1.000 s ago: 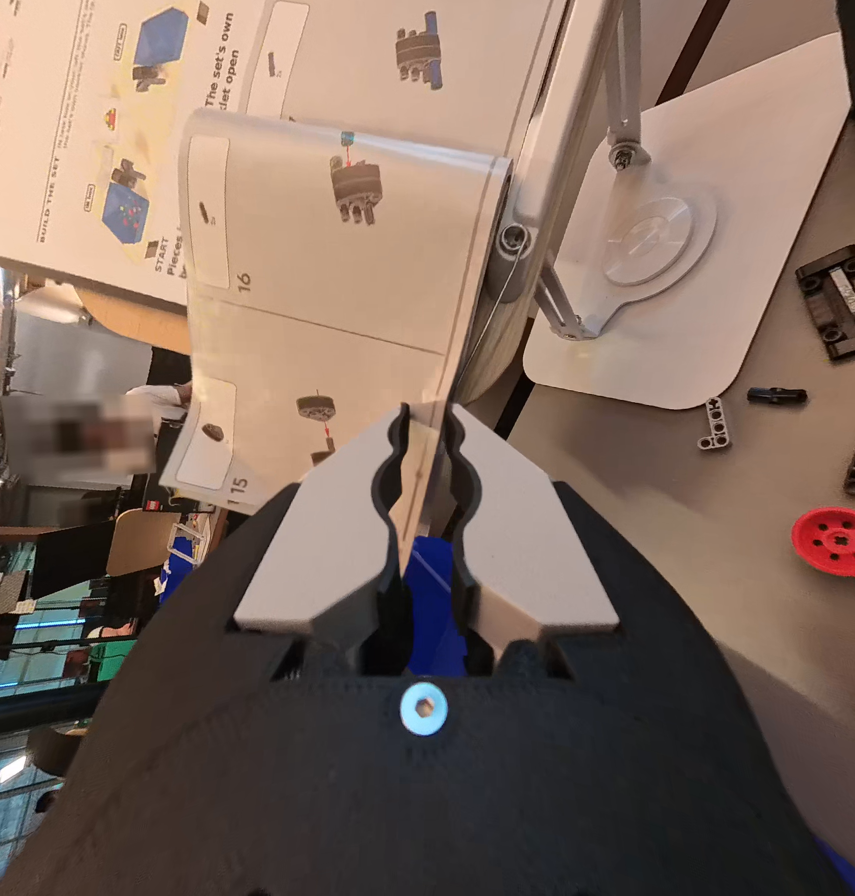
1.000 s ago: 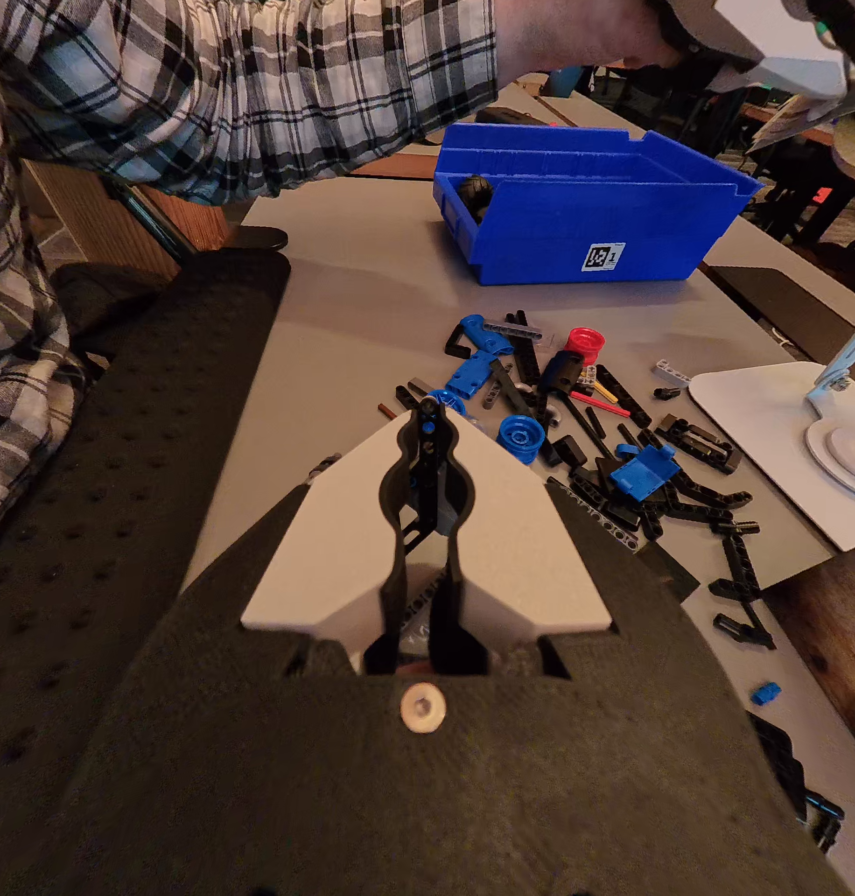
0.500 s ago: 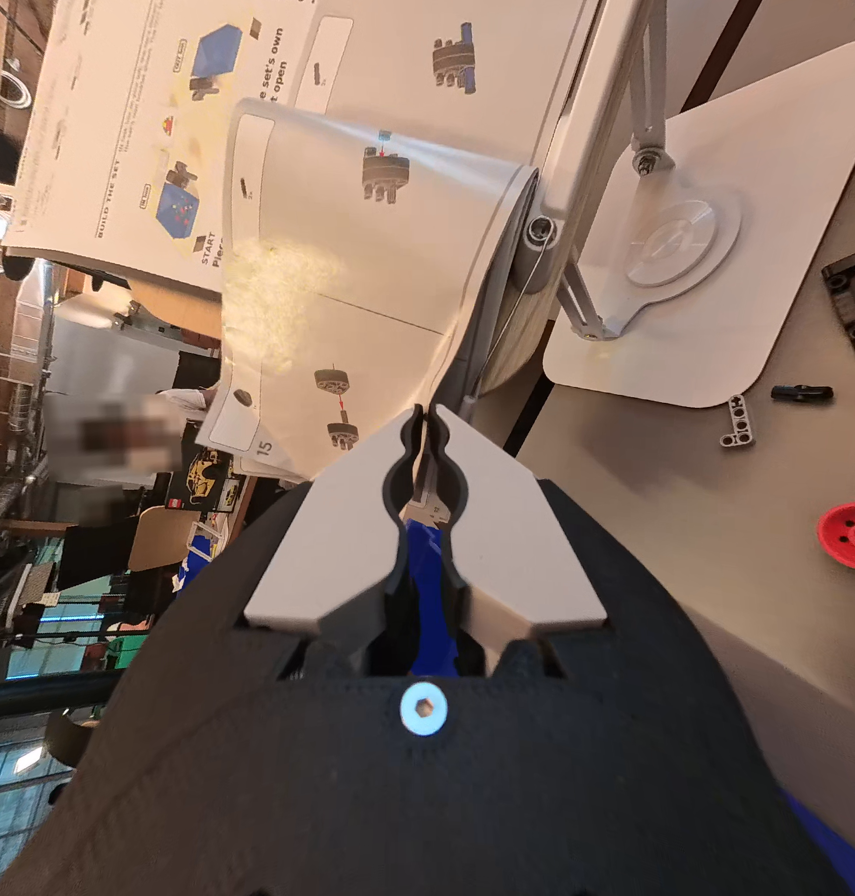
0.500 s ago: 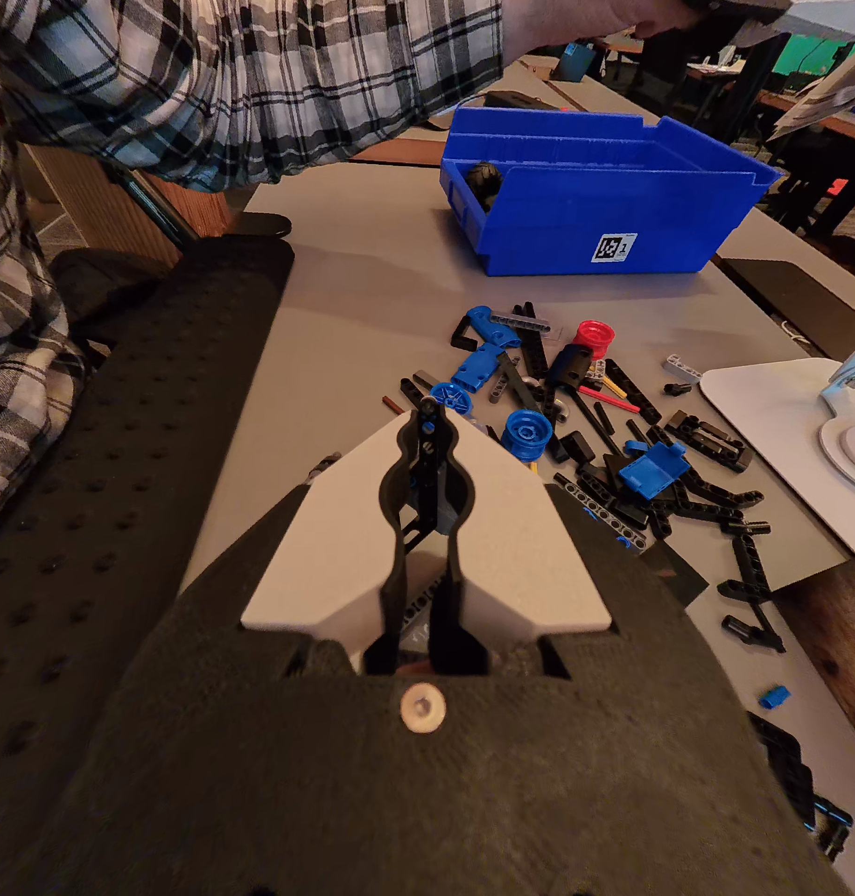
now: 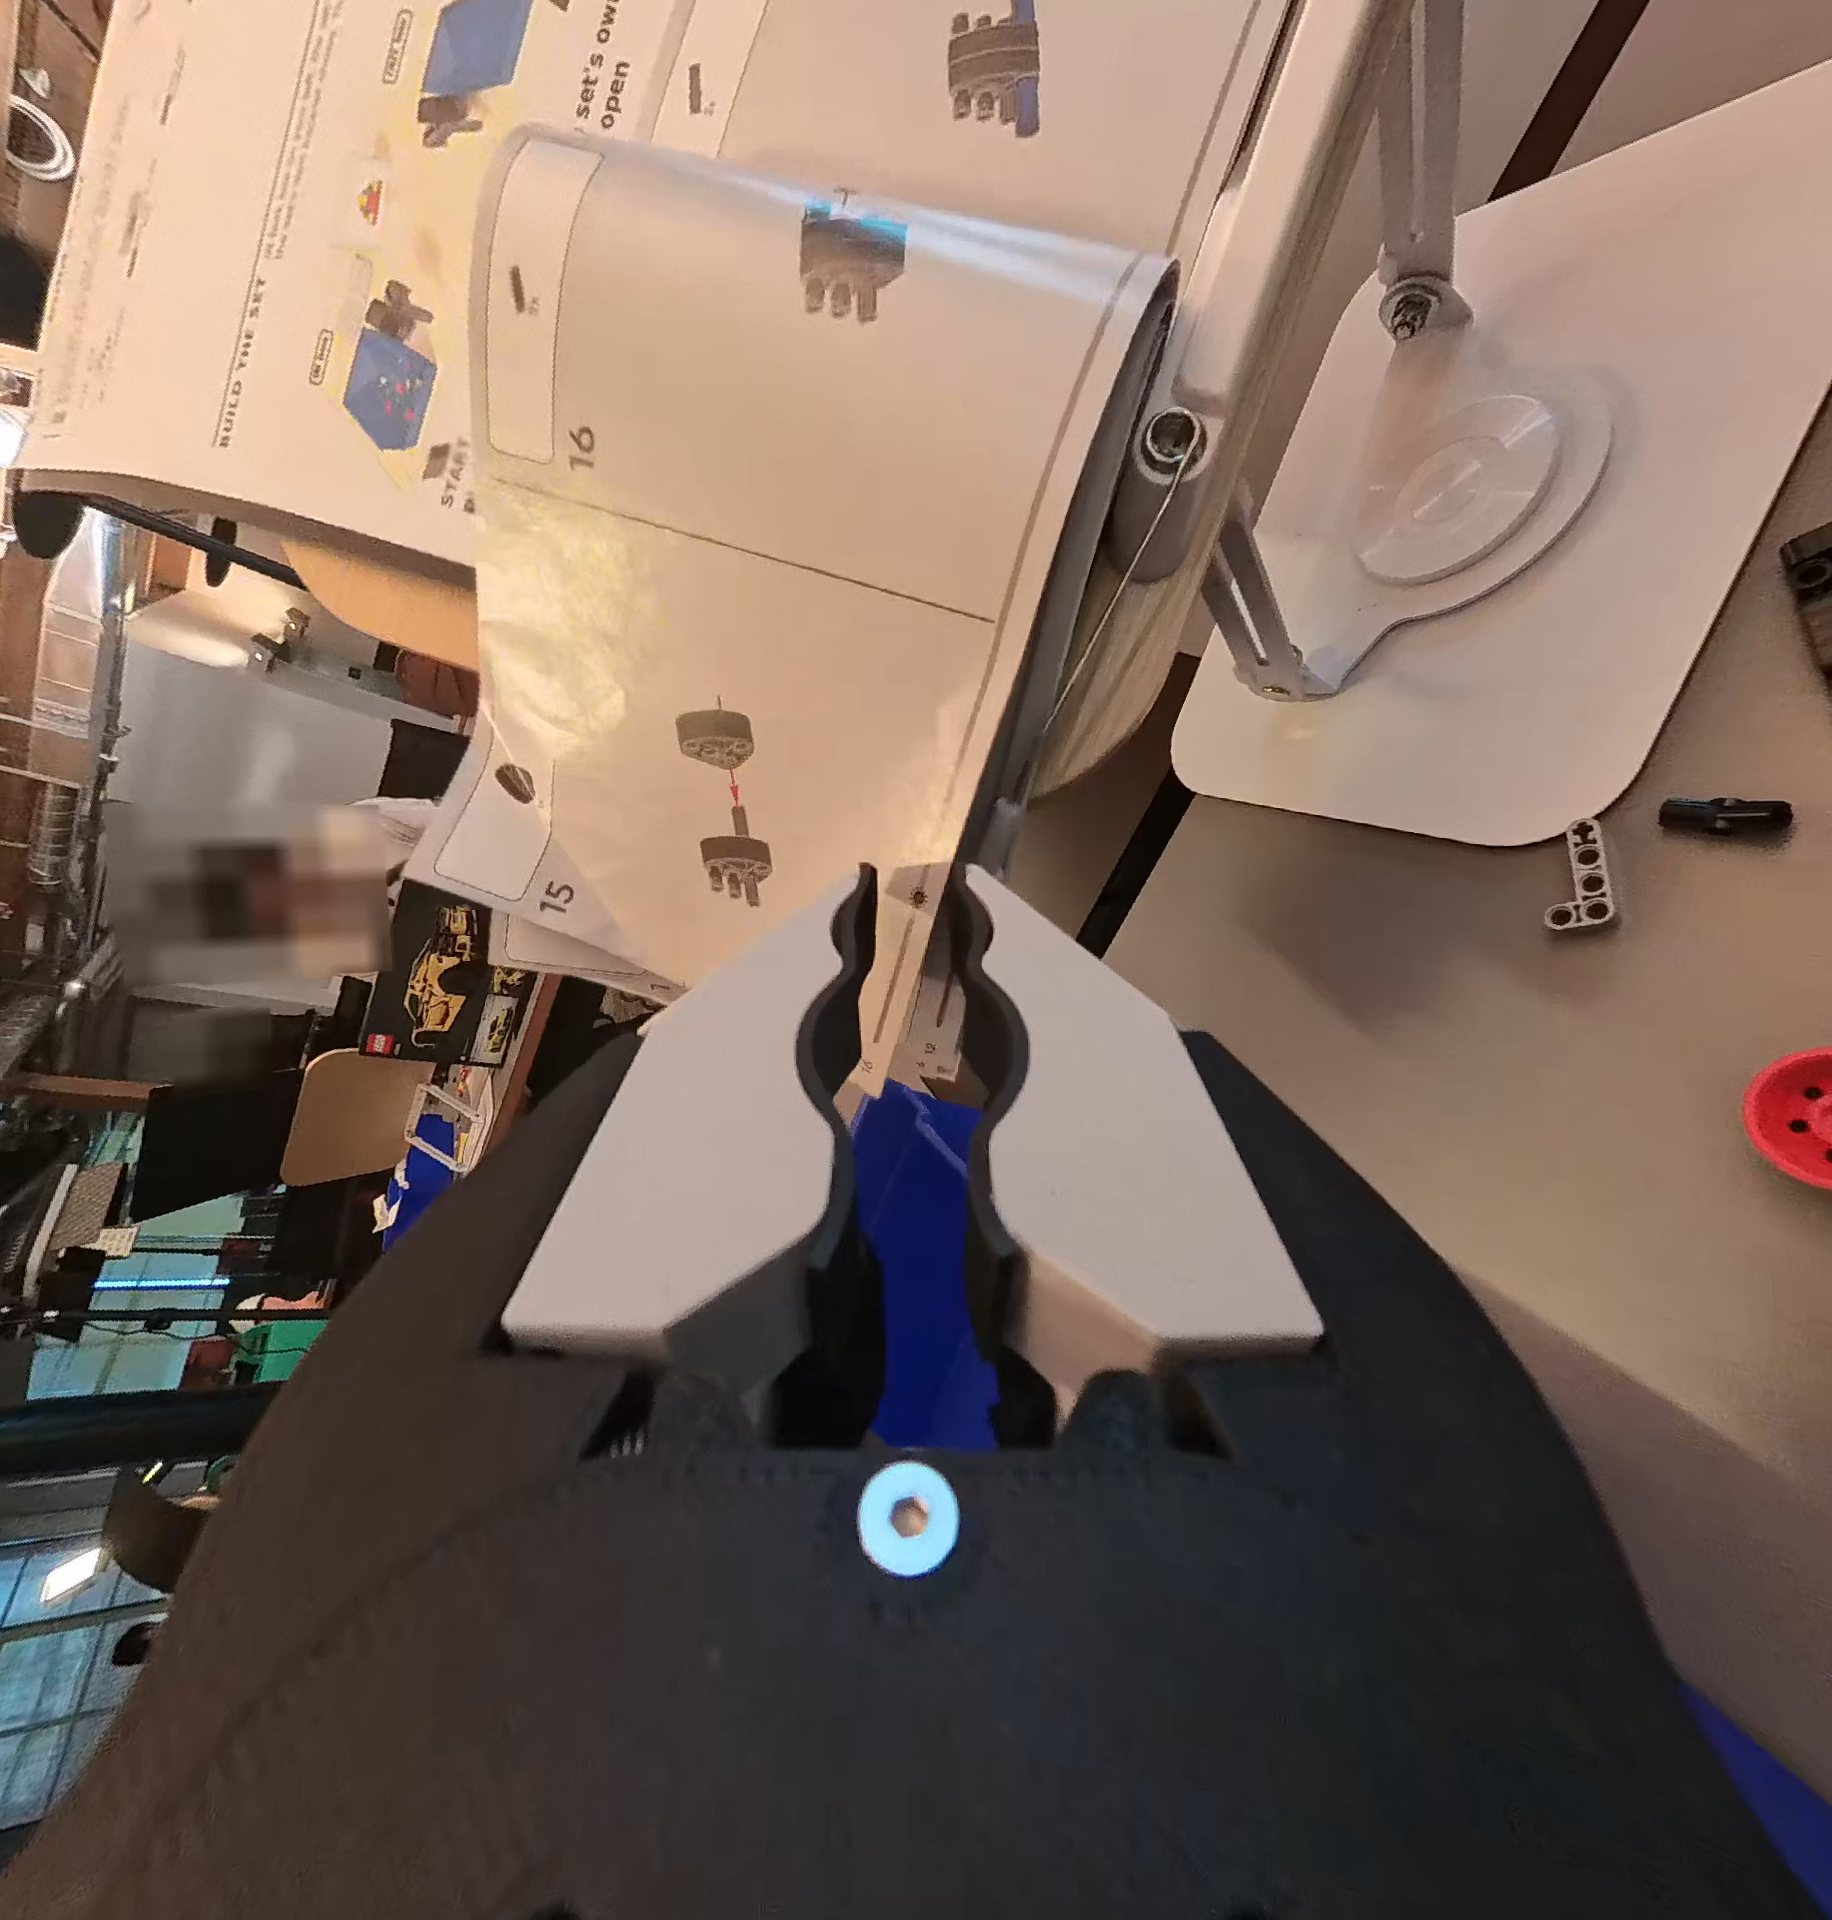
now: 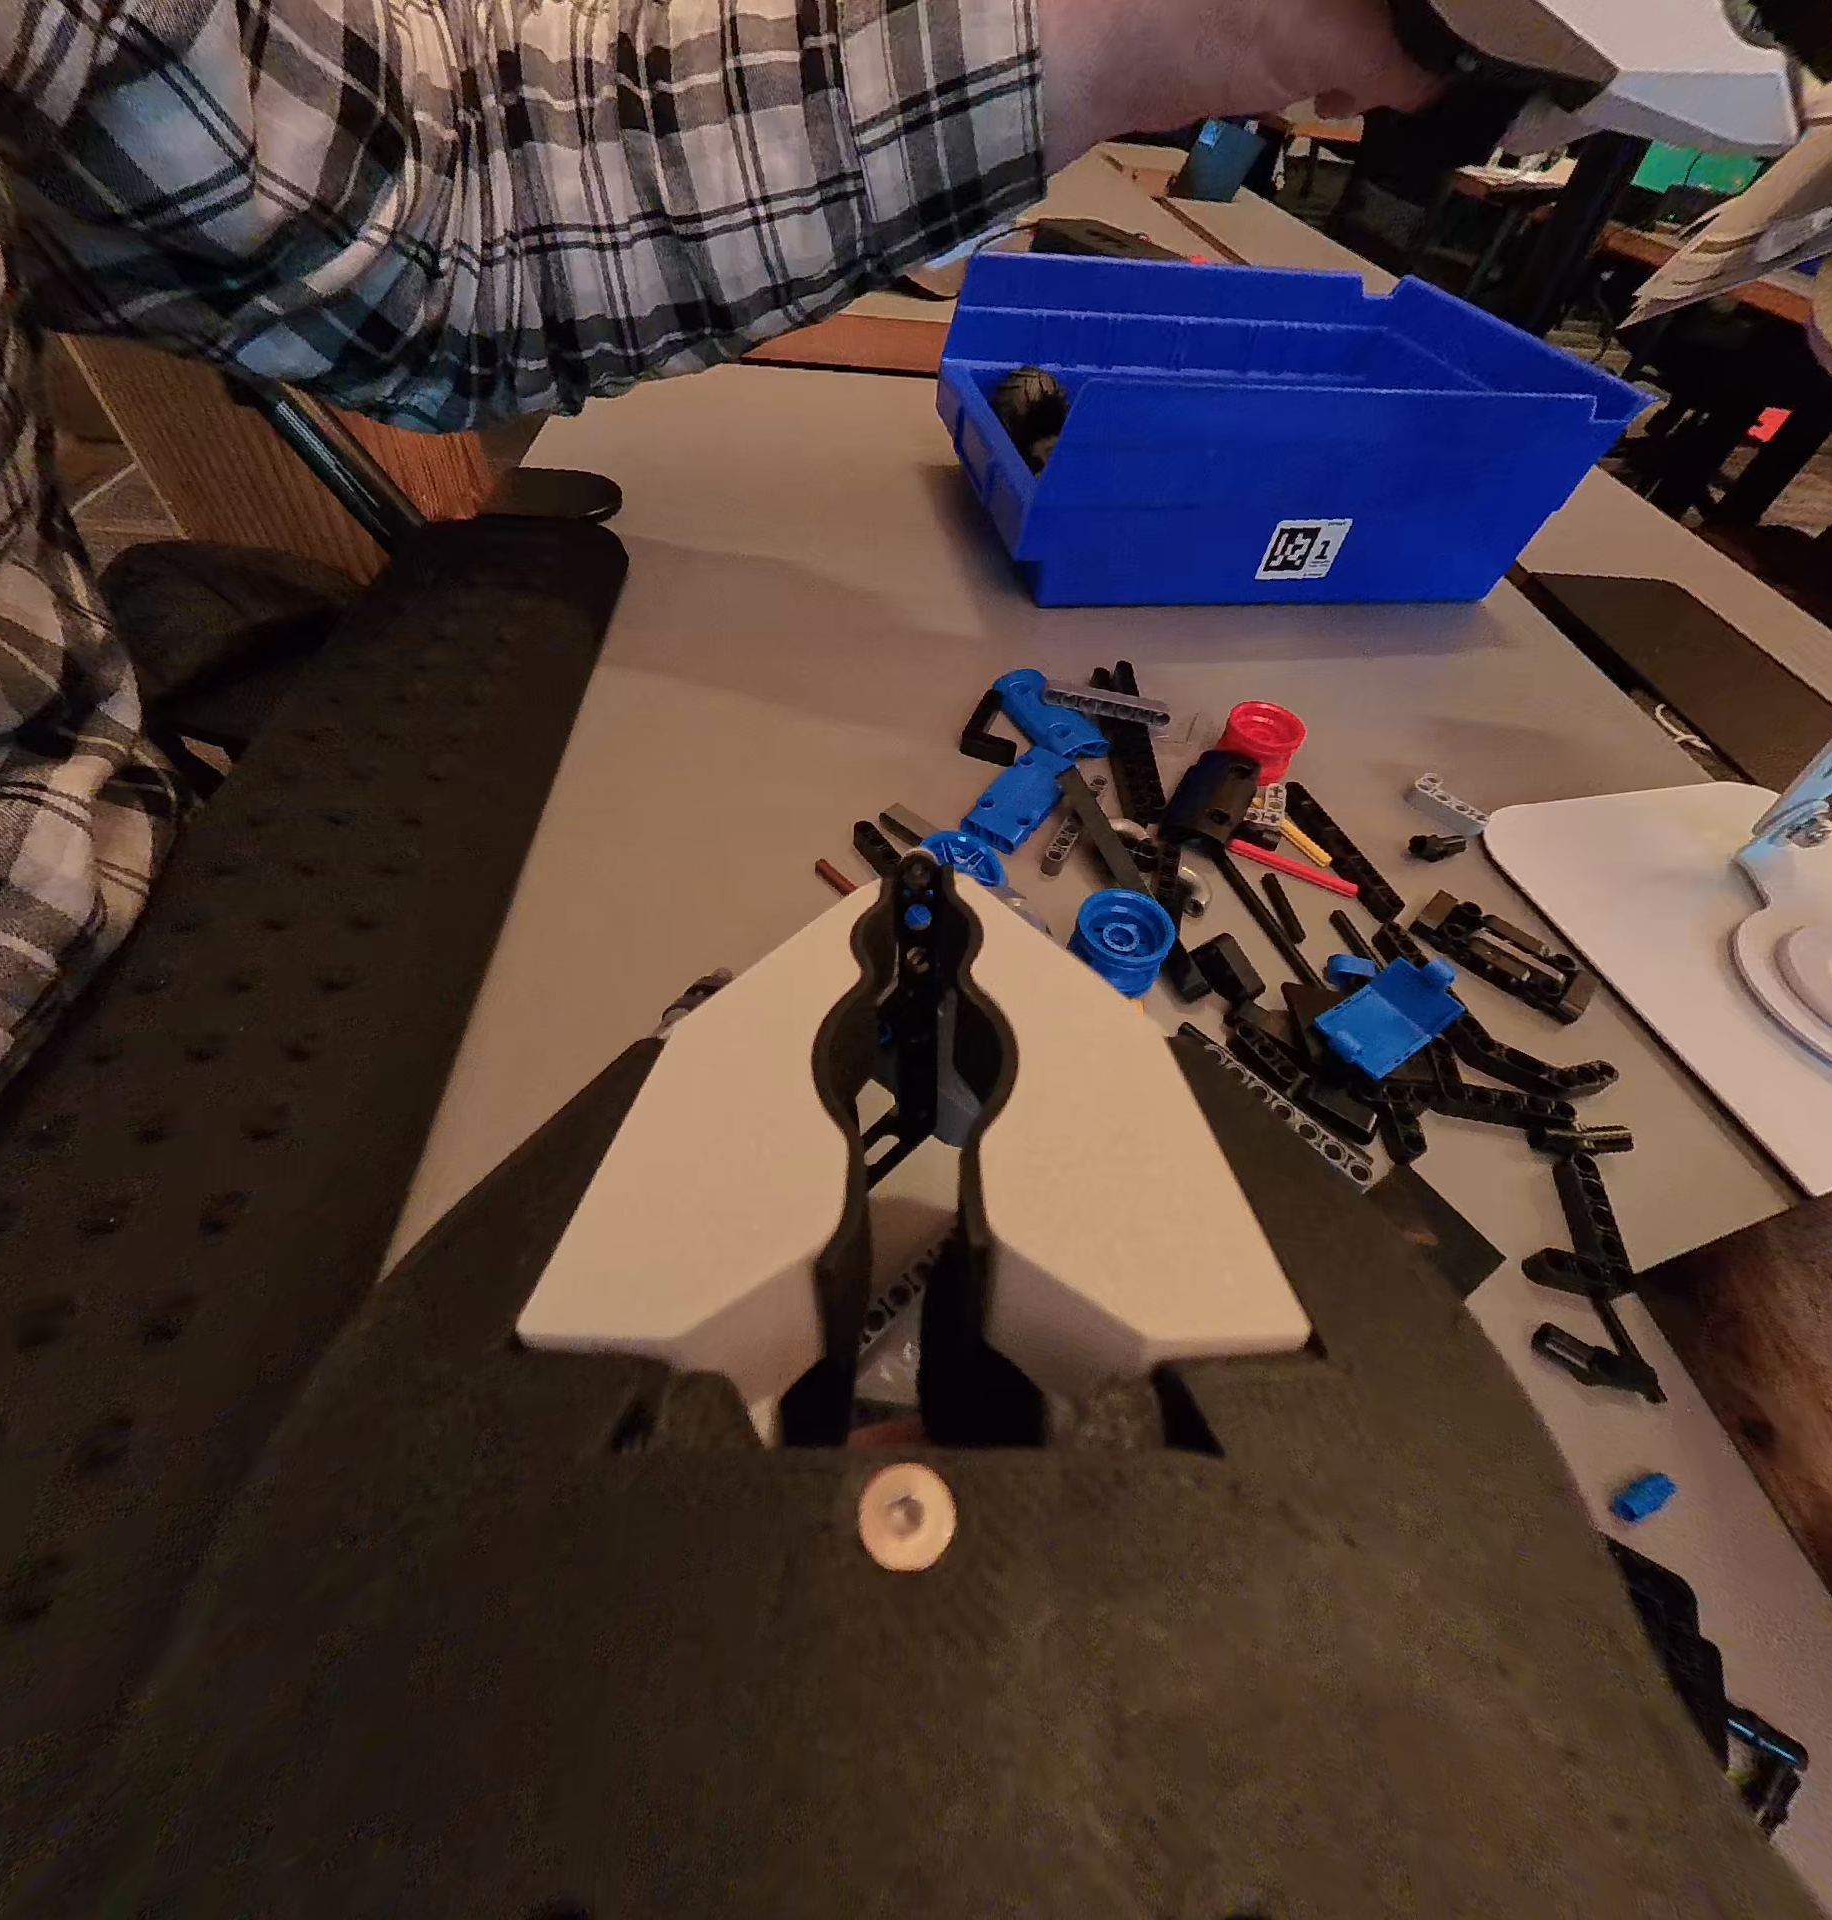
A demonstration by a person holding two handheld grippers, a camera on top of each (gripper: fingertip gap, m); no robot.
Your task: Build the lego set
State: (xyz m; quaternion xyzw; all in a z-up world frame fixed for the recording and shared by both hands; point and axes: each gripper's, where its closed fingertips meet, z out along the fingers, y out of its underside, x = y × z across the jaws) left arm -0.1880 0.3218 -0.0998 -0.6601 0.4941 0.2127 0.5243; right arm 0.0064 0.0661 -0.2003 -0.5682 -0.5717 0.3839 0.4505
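L gripper (image 5: 917, 883) jaws slightly parted round printed instruction booklet (image 5: 787, 499) pg corner.

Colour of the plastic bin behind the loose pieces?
Blue plastic bin, with a small white sticker; clearest in the right wrist view.

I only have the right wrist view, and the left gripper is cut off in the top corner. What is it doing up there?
Observer: The left gripper is at the white paper instruction booklet on the white metal stand. One page's corner lies between its fingers.
Operator: Is it clamped on that page?
Observer: No. The jaws stand apart, with a visible gap beside the paper.
Operator: Is the page lying flat?
Observer: No. It curls over in an arch away from the stand, with its printed drawings facing the camera.
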